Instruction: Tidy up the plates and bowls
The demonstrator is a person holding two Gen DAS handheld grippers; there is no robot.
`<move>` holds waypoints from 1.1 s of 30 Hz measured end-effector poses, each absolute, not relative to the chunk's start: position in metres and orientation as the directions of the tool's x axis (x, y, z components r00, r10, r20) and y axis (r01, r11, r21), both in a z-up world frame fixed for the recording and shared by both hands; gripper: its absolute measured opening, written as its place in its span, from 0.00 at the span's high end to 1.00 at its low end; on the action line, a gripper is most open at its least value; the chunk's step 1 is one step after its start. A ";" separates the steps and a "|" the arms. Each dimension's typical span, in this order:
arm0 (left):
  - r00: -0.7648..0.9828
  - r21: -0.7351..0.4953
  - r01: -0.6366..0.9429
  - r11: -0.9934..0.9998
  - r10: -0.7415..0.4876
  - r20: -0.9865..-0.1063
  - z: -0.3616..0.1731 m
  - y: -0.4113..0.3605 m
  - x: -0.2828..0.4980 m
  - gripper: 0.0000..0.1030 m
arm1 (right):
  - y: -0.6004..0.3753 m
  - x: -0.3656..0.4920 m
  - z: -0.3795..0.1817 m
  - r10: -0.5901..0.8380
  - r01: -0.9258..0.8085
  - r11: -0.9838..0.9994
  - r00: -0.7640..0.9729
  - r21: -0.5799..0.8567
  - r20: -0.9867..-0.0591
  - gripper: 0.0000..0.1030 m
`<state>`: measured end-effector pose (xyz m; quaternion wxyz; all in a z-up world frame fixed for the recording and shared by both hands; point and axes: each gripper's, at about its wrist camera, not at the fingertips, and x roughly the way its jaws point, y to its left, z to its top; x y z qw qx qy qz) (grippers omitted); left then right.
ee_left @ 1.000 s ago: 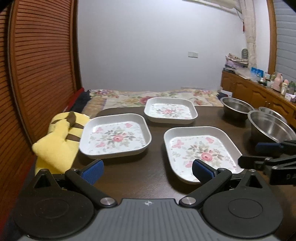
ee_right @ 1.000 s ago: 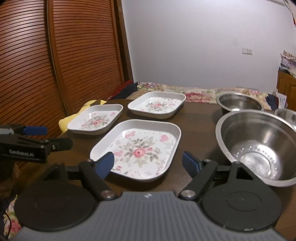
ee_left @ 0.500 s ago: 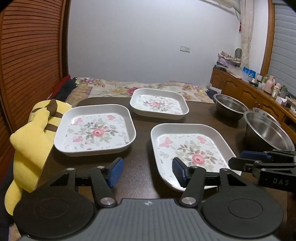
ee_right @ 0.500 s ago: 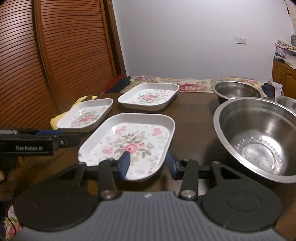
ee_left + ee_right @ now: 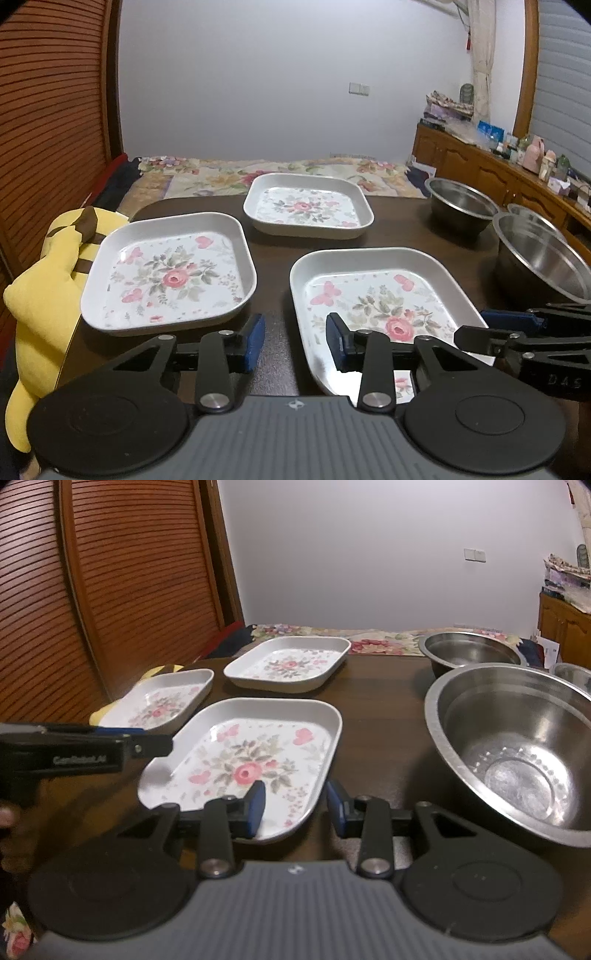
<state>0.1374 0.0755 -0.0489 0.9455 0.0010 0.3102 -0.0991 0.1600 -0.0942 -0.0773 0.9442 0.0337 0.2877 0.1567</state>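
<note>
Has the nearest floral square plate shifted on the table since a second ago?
No. The nearest floral square plate keeps its place beside the large steel bowl.

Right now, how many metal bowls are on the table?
3: one large bowl near the right, one bowl at the far edge, and a third bowl partly cut off by the frame's right edge.

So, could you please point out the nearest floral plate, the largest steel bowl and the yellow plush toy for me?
Nearest floral plate (image 5: 243,773): right wrist view, pink rose at its centre.
Largest steel bowl (image 5: 517,779): right wrist view, its inner bottom.
Yellow plush toy (image 5: 40,295): left wrist view, its yellow body.
</note>
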 end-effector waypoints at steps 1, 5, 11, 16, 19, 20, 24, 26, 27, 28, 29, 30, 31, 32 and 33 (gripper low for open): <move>0.786 -0.059 0.192 0.980 -0.190 -0.589 -0.050 0.075 0.139 0.64 | -0.094 0.161 -0.077 0.319 -0.278 0.947 0.784 0.158 -0.533 0.63; 0.772 -0.074 0.200 0.977 -0.204 -0.602 -0.054 0.077 0.144 0.69 | -0.095 0.164 -0.077 0.317 -0.271 0.948 0.785 0.165 -0.533 0.64; 0.748 -0.091 0.232 0.968 -0.238 -0.620 -0.057 0.069 0.151 0.76 | -0.104 0.171 -0.077 0.324 -0.250 0.946 0.775 0.208 -0.543 0.73; 0.735 -0.065 0.258 0.964 -0.240 -0.634 -0.056 0.064 0.158 0.77 | -0.105 0.171 -0.078 0.319 -0.254 0.948 0.780 0.193 -0.539 0.74; 0.725 -0.062 0.268 0.962 -0.243 -0.644 -0.057 0.064 0.163 0.78 | -0.106 0.174 -0.079 0.326 -0.247 0.945 0.772 0.216 -0.546 0.77; 0.722 -0.062 0.268 0.961 -0.243 -0.648 -0.058 0.065 0.164 0.80 | -0.106 0.175 -0.079 0.325 -0.245 0.945 0.772 0.217 -0.546 0.77; 0.716 -0.080 0.268 0.960 -0.254 -0.650 -0.062 0.069 0.164 0.84 | -0.106 0.178 -0.081 0.330 -0.243 0.943 0.768 0.228 -0.549 0.80; 0.728 -0.072 0.247 0.966 -0.234 -0.644 -0.061 0.070 0.162 0.91 | -0.106 0.178 -0.083 0.333 -0.240 0.942 0.763 0.235 -0.554 0.84; 0.730 -0.070 0.243 0.968 -0.230 -0.644 -0.061 0.071 0.161 0.91 | -0.106 0.178 -0.083 0.332 -0.238 0.942 0.764 0.236 -0.554 0.84; 0.729 -0.072 0.242 0.968 -0.230 -0.644 -0.061 0.071 0.159 0.91 | -0.106 0.177 -0.084 0.338 -0.244 0.940 0.762 0.238 -0.552 0.85; 0.729 -0.075 0.243 0.967 -0.234 -0.643 -0.061 0.072 0.158 0.91 | -0.106 0.176 -0.084 0.343 -0.249 0.938 0.760 0.240 -0.552 0.85; 0.728 -0.078 0.244 0.967 -0.236 -0.644 -0.059 0.072 0.156 0.91 | -0.106 0.175 -0.084 0.343 -0.249 0.938 0.760 0.241 -0.553 0.85; 0.729 -0.079 0.245 0.966 -0.237 -0.642 -0.058 0.072 0.154 0.91 | -0.105 0.174 -0.084 0.340 -0.247 0.939 0.760 0.238 -0.554 0.85; 0.731 -0.079 0.245 0.966 -0.238 -0.639 -0.057 0.073 0.152 0.91 | -0.106 0.173 -0.083 0.339 -0.246 0.940 0.760 0.238 -0.555 0.85; 0.734 -0.078 0.244 0.967 -0.237 -0.636 -0.055 0.073 0.150 0.91 | -0.106 0.172 -0.083 0.340 -0.244 0.939 0.760 0.242 -0.554 0.84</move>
